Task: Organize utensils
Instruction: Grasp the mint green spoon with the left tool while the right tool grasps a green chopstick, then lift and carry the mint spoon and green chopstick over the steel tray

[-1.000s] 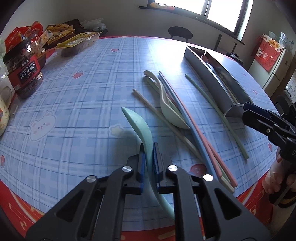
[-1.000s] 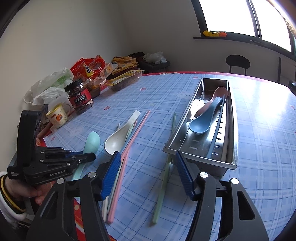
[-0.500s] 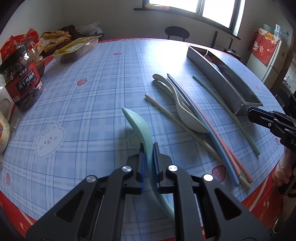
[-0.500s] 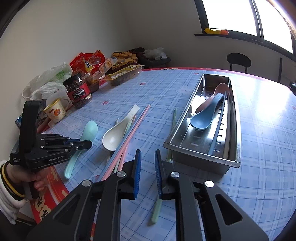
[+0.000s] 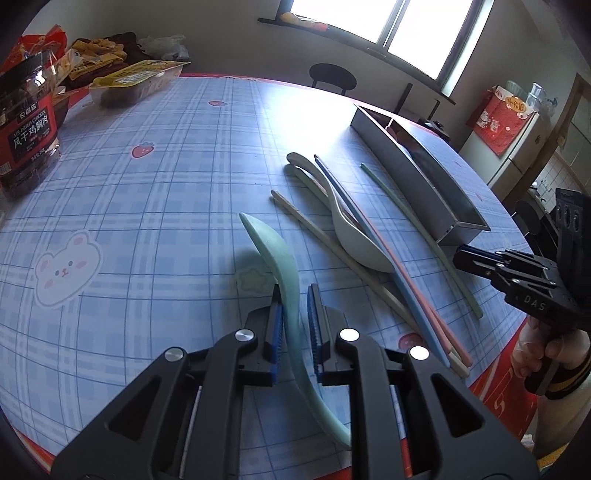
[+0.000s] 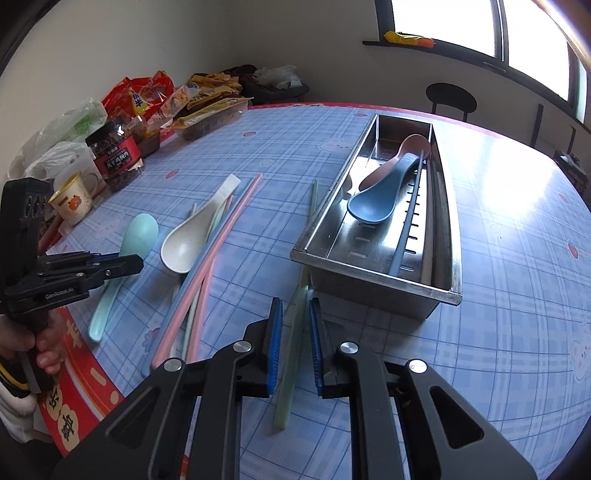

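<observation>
Utensils half sorted: some in the steel tray (image 6: 373, 275), others loose beside it.
Blue spoon (image 6: 376, 201) overlaps brown spoon (image 6: 415, 146) inside; mint spoon (image 5: 279, 258), cream spoon (image 6: 184, 242), pink, blue and green chopsticks (image 6: 207, 266) lie outside.

Daylight from the window (image 6: 480, 22) glares white on the bench's (image 5: 314, 110) far edge; fisheye bends and darkens picture corners.
</observation>
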Demonstrator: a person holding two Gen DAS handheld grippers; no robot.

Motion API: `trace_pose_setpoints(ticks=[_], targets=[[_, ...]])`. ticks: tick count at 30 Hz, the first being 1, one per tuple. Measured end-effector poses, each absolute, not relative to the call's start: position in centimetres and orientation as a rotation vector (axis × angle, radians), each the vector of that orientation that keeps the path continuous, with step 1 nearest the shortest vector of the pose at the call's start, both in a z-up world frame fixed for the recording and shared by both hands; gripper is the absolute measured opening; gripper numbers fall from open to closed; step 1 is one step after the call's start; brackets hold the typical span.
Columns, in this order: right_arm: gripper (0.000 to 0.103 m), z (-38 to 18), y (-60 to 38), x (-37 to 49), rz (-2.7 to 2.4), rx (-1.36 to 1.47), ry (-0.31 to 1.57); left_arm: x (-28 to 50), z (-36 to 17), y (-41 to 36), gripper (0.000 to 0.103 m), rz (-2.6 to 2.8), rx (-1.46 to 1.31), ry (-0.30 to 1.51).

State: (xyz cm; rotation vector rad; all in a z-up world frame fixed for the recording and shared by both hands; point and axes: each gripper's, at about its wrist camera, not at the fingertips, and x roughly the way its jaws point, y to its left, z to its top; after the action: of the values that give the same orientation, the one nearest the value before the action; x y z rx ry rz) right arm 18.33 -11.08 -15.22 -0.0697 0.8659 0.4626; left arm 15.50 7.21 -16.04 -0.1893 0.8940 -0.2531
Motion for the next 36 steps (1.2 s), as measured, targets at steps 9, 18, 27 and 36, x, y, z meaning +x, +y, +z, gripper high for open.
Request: trace_pose_setpoints(ticks=[9,18,27,36], targets=[[0.015,-15.9,-9.9,19.1,0.410,-0.143,0.899,15.5,-16.1,6.3,0.015,-0.289,-0.163,0.897],[0.009,-16.0,-8.1,19.1,0.406,-0.235,0.874,15.5,-16.0,6.3,0.016,-0.282,-0.145,0.897],[0.006,-15.9,-7.7,18.6,0.455,-0.232,0.844,15.4,-15.9,5.9,0.015,-0.270,-0.131,0.896],[0.006,-14.4,-9.7,18.0,0.481,-0.115,0.762,14.8,-15.4,7.3,0.012,-0.276,-0.200,0.845]])
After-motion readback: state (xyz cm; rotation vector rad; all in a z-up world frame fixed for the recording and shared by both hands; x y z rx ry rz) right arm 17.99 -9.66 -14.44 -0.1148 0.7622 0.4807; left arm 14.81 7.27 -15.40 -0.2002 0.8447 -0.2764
